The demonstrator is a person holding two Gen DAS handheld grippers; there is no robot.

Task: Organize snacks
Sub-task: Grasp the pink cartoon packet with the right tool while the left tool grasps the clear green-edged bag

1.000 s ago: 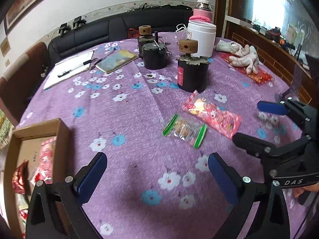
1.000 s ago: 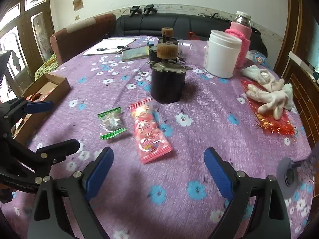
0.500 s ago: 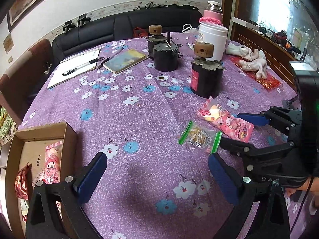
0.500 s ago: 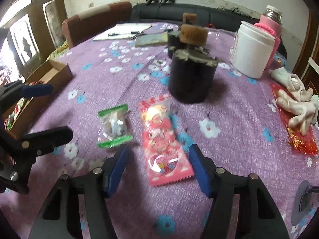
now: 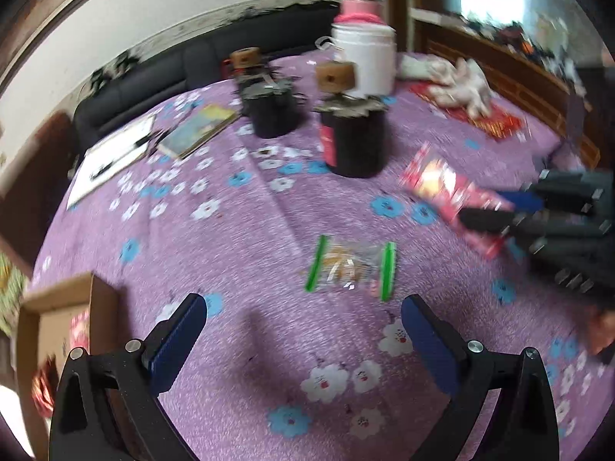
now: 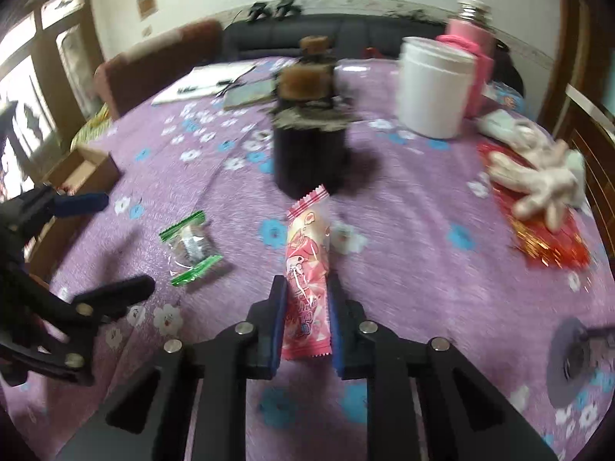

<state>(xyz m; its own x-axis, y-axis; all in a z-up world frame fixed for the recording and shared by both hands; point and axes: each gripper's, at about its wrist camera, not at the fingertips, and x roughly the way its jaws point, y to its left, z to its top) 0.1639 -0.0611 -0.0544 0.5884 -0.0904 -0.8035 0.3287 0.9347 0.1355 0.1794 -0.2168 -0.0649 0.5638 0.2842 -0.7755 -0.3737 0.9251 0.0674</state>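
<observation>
**Mia:** The big purple table (image 6: 423,269) has a brown box (image 5: 57,307) at its left edge, with some snacks already inside. That must be where the snacks go.

**Ben:** The right gripper (image 6: 305,322) has just squeezed shut on the pink snack pack (image 6: 307,253). The pack's near end sits between the blue pads.

**Mia:** It should lift slowly. The pack is thin and slippery, and its far end is close to the black jar (image 6: 307,161), so it should not swing.

**Ben:** The left gripper (image 5: 303,338) is wide open with nothing in it. The little green-edged snack (image 5: 351,269) lies flat on the cloth just in front of it.

**Mia:** It should pinch that one across the middle.
</observation>
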